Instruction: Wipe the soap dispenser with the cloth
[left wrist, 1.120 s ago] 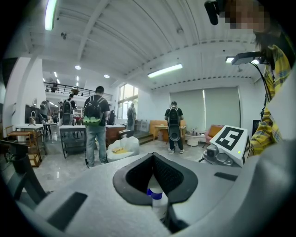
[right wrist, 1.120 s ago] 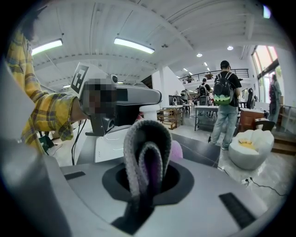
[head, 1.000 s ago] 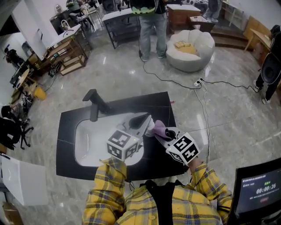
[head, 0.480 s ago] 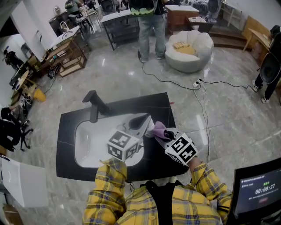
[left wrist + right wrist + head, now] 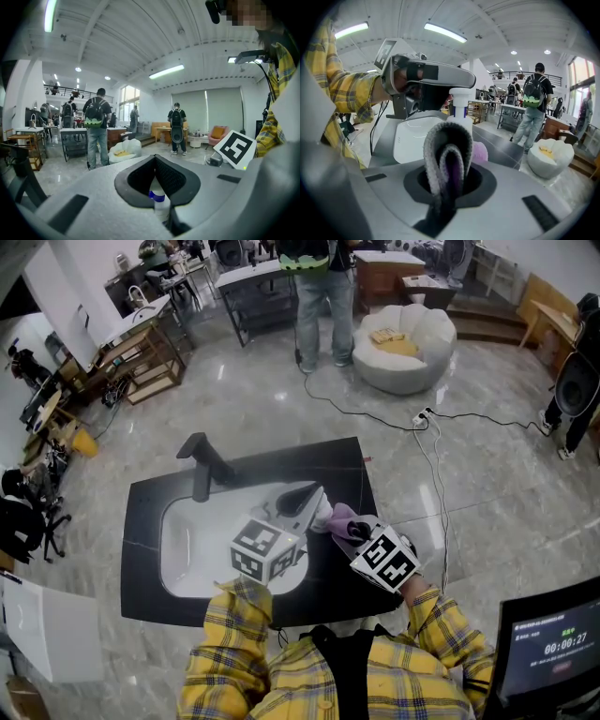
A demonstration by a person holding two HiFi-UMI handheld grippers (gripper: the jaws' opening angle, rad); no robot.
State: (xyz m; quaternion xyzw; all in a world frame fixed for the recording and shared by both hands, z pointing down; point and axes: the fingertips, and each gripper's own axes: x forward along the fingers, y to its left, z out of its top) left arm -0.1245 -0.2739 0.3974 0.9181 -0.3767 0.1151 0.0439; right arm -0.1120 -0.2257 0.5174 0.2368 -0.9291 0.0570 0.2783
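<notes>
Cloth [image 5: 447, 150] first: the right tongs [image 5: 447, 180] are clamped on a folded wad of it, fuzzy grey outside and purple inside, with the loop poking out so the soft part does the rubbing. It's just beside the soap dispenser [image 5: 461, 110], probably touching. That's a white plastic pump bottle with a blue collar, upright on the black surface [image 5: 342, 460] at the right edge of the sink [image 5: 187, 540]. The left tongs [image 5: 156, 187] are pinched almost closed on its pump top, I'd guess to stop it tipping during wiping. Behind that there's a glossy white basin, an angular matte black tap [image 5: 202, 465] and a shiny stone floor [image 5: 281, 399].
</notes>
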